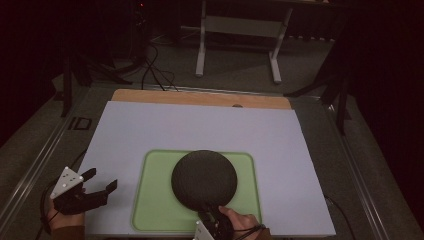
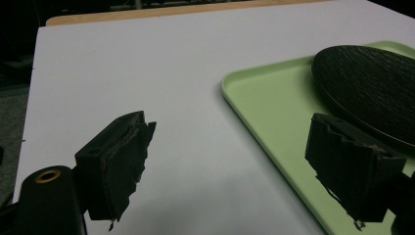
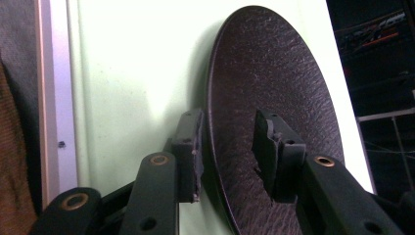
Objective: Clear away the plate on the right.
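Observation:
A round black textured plate (image 1: 205, 179) is over a pale green tray (image 1: 150, 200) on the white table top. My right gripper (image 1: 210, 215) comes in from the bottom edge and is shut on the plate's near rim (image 3: 215, 147), one jaw under it and one on its top face. In the left gripper view the plate (image 2: 367, 83) looks tilted, its near edge raised off the tray (image 2: 274, 112). My left gripper (image 1: 103, 179) hovers open over the white surface just left of the tray, with nothing between its fingers (image 2: 122, 156).
The white board (image 1: 200, 125) covers a wooden table whose far edge (image 1: 200, 97) shows. Metal rails run along both sides. A white stand (image 1: 237, 30) and cables lie on the floor beyond the table.

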`<state>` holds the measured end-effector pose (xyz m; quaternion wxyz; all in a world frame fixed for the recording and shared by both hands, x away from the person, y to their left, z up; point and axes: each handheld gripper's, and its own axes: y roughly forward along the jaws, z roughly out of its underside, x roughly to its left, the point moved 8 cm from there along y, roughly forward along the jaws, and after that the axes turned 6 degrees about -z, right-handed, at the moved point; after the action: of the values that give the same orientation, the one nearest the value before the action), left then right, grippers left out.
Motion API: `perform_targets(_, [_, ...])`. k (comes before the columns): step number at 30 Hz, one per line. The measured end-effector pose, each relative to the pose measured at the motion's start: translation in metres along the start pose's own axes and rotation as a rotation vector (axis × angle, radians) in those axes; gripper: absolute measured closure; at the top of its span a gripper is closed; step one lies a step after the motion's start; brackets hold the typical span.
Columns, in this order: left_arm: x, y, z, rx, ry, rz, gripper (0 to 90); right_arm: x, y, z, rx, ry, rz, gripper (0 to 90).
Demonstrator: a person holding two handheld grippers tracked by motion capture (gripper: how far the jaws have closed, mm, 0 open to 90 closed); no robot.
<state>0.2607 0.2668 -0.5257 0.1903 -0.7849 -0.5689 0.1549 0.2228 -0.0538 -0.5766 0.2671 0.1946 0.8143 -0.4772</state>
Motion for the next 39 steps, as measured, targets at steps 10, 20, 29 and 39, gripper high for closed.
perform_targets(10, [0.000,0.000,0.000,0.000,0.000,0.001,16.2,-0.006,-0.007,-0.001,-0.063,0.092,-0.036,57.2])
perform_targets(20, [-0.001,0.001,0.000,0.001,0.001,0.003,16.2,-0.017,-0.016,0.003,-0.119,0.194,-0.047,55.2])
perform_targets(29, [-0.001,0.001,0.000,0.002,0.003,0.003,16.2,-0.034,-0.024,0.015,-0.135,0.291,-0.028,54.8])
perform_targets(39, [-0.001,0.001,0.000,0.001,0.001,0.003,16.2,-0.052,-0.038,0.040,-0.157,0.419,0.015,54.5])
